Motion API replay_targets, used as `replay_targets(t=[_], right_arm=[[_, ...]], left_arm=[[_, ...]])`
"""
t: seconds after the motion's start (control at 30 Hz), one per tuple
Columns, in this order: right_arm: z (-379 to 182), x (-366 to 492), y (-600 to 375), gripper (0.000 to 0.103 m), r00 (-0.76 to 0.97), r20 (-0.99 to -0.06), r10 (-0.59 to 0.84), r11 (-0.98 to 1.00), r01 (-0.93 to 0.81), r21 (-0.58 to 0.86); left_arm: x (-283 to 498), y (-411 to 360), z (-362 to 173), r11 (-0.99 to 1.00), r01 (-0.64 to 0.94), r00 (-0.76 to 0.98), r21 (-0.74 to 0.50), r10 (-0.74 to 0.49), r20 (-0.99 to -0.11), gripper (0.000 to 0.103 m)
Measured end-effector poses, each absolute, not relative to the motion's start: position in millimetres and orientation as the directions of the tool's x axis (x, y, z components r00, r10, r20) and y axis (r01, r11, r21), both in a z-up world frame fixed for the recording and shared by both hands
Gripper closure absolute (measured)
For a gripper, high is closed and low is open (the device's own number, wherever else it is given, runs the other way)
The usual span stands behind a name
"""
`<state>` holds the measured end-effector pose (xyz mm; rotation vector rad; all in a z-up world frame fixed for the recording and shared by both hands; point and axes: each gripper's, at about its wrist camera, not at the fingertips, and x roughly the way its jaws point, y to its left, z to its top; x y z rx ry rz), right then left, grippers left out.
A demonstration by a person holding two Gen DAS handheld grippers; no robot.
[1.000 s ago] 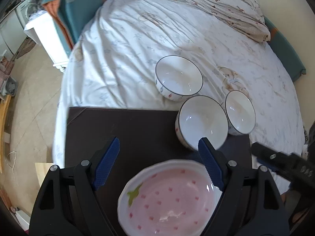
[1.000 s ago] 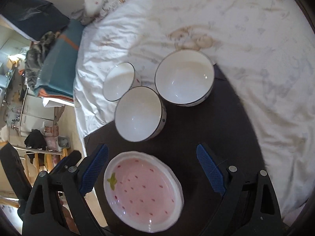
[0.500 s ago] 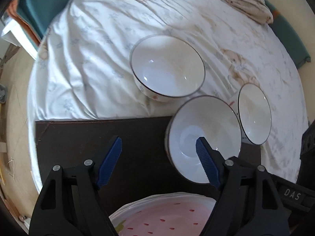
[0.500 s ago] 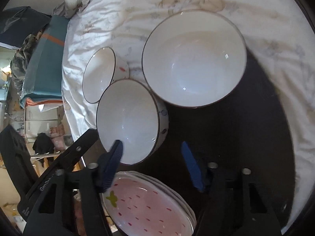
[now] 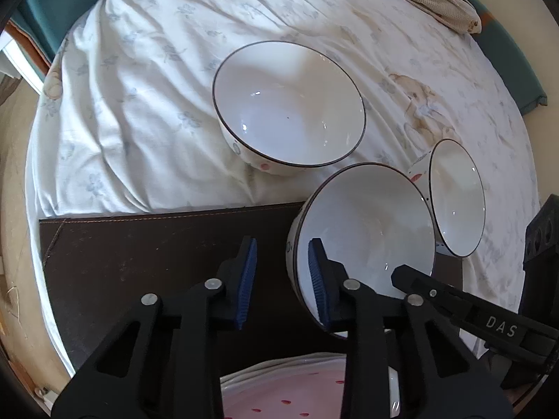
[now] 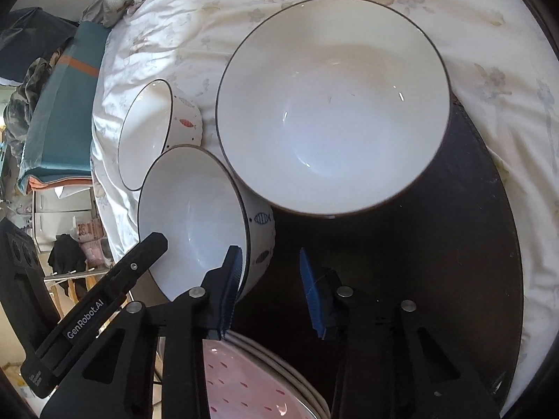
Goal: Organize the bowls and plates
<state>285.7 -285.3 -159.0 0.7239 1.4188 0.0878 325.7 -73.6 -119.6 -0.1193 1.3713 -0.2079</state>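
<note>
**Both grippers straddled the middle bowl's rim**

Our left gripper and right gripper had just been closing. Each had one pad inside the middle bowl and one outside, with a gap still showing, so neither was clamped. Compared with a second earlier, both had dropped closer, and the pink plates had slid to the near edge of view. Both pointed steeply down. The bowl sat on the dark mat's far right corner, with the large bowl beyond it on the sheet.
</note>
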Motion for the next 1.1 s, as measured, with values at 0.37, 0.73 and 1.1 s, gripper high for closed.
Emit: replay_targets(t=[0.37, 0.73, 1.1], right_arm=[[-147.8, 289.6, -269.4, 0.088, 0.2, -0.89, 0.409, 0.852, 0.266, 0.451], [-127.8, 289.0, -258.5, 0.087, 0.232, -0.892, 0.388, 0.877, 0.203, 0.435], [-96.6, 266.4, -248.2, 0.088, 0.264, -0.877, 0.401, 0.884, 0.142, 0.446]], left_arm=[[320.6, -77.8, -122.3, 0.968, 0.087, 0.148, -0.235, -0.246, -0.958, 0.097], [309.9, -68.6, -106.0, 0.974, 0.067, 0.188, -0.218, -0.227, -0.956, 0.097], [277.9, -62.8, -67.6, 0.974, 0.113, 0.243, -0.199, -0.221, -0.945, 0.096]])
